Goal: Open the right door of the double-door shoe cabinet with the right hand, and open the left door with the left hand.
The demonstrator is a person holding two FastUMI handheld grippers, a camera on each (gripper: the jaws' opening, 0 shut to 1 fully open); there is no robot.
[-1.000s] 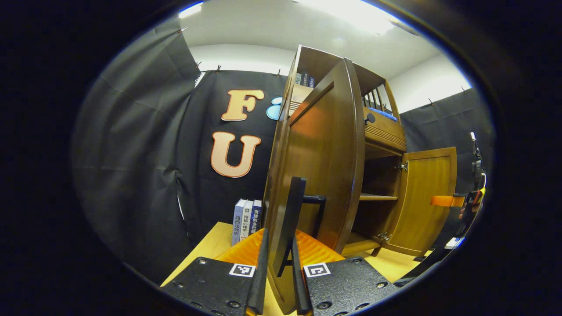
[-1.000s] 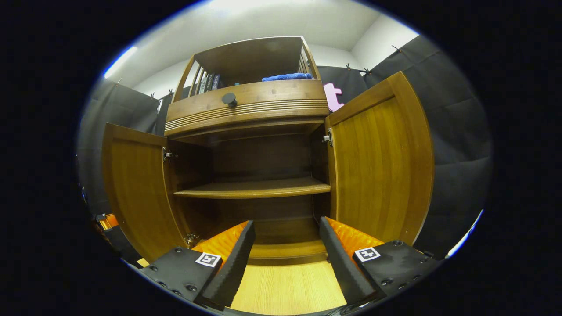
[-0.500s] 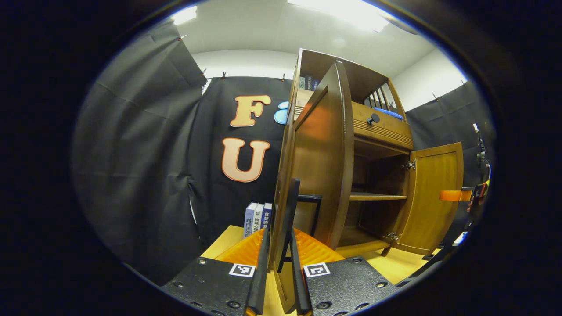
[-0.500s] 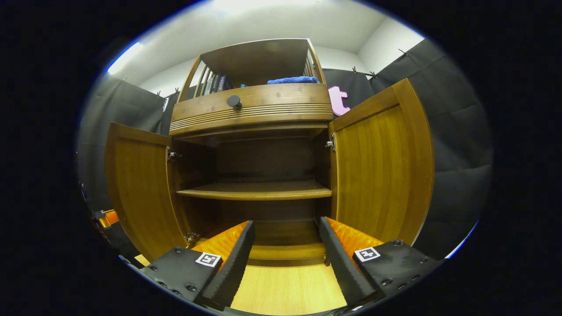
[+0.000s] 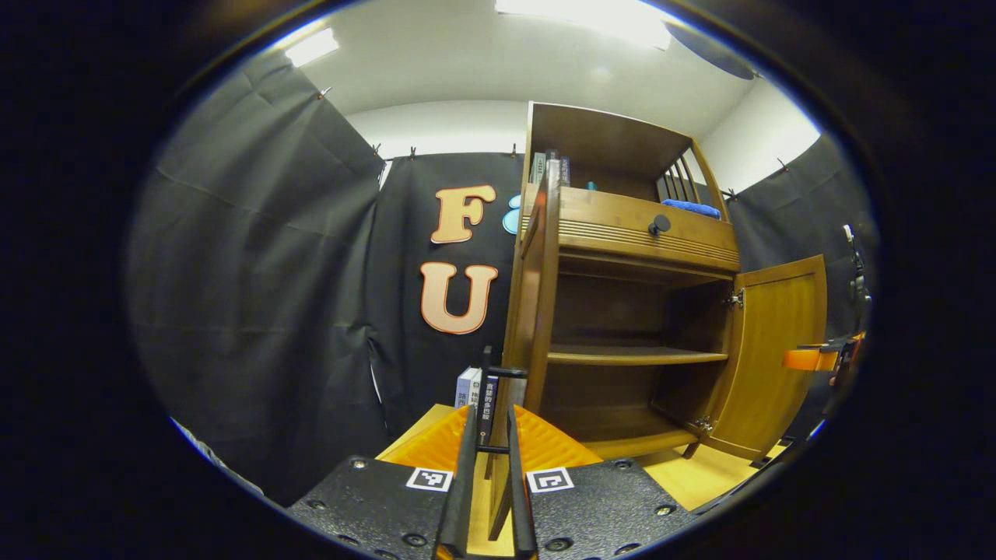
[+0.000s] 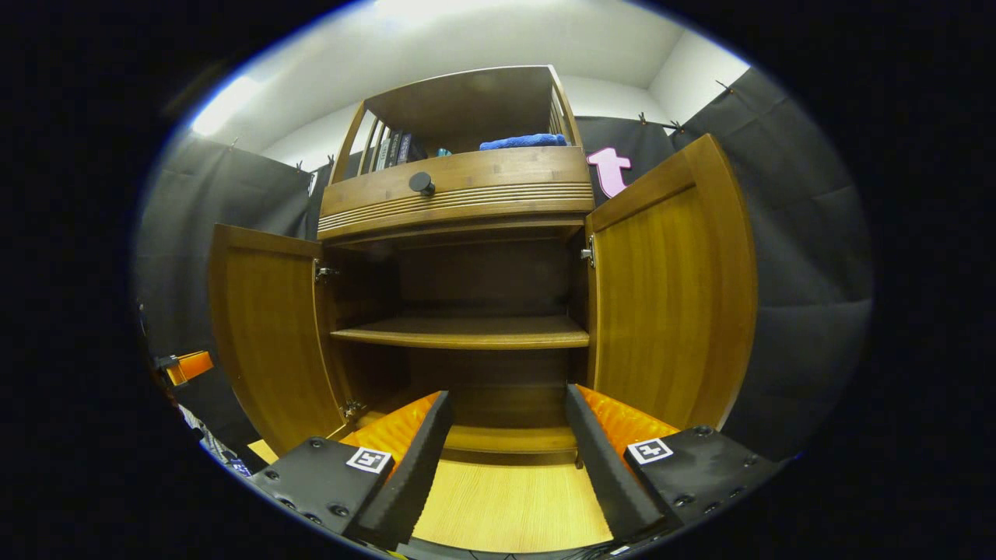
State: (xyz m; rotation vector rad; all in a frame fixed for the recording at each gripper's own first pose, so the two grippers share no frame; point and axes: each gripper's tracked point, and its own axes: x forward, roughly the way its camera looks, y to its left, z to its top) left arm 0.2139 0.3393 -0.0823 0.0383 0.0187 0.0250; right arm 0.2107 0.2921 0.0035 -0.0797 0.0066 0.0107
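Standing with both doors swung wide, the shoe cabinet (image 6: 467, 257) shows you its dark inside and one middle shelf (image 6: 463, 333) across it. Your left door (image 5: 533, 311) is edge-on in the left gripper view, turned out nearly square to the cabinet front; in the right gripper view it hangs open on the left side, its inner face toward you. Your right door (image 6: 669, 288) stands open on the other side, hinged at the cabinet's right wall.

Your left gripper (image 5: 489, 498) has its fingers drawn narrow around the door handle (image 5: 498, 389), a dark bar on the door's outer face; the fingers sit close on either side of it, though you cannot tell whether both truly press on it. Your right gripper (image 6: 504, 459) is spread wide and holds nothing, pointing straight into the lower compartment, apart from both doors.

Above the doors runs a drawer with a round dark knob (image 6: 421, 183), and on the open top shelf lie a blue cloth (image 6: 523, 141) and a few upright books (image 6: 389, 148). More books (image 5: 476, 393) stand on the light wooden table (image 6: 506, 505) beside the cabinet's left wall.
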